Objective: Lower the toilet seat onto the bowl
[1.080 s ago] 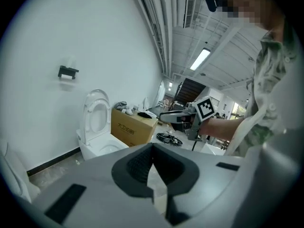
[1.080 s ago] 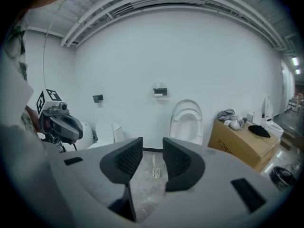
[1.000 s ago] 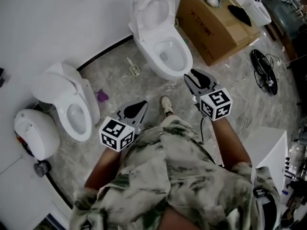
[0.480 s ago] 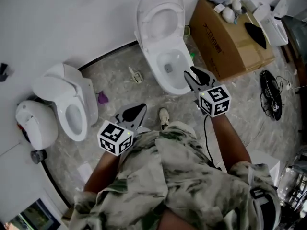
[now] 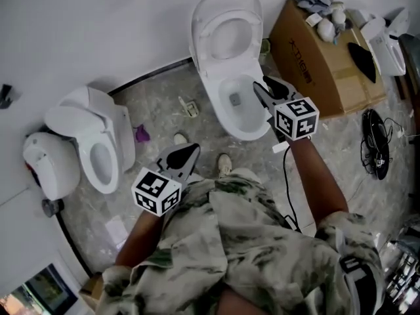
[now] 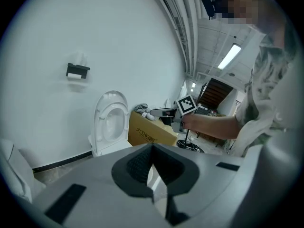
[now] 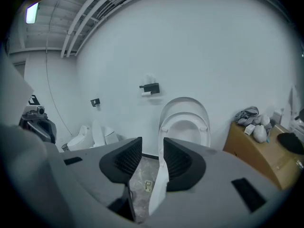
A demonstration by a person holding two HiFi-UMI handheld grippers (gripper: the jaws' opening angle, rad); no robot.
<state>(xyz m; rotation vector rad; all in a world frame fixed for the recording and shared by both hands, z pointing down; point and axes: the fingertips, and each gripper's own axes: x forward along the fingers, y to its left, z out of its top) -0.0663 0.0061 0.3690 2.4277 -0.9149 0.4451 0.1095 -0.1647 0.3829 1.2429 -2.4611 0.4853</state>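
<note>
White oval toilet seat (image 5: pixel 226 38) upright against its lid, above the open white ceramic bowl (image 5: pixel 244 131). Right gripper (image 5: pixel 261 84) over the bowl's rim, jaws apart and just opening wider, nothing between them. Left gripper (image 5: pixel 194 149) beside a pale shoe (image 5: pixel 225 165), jaws together, empty
</note>
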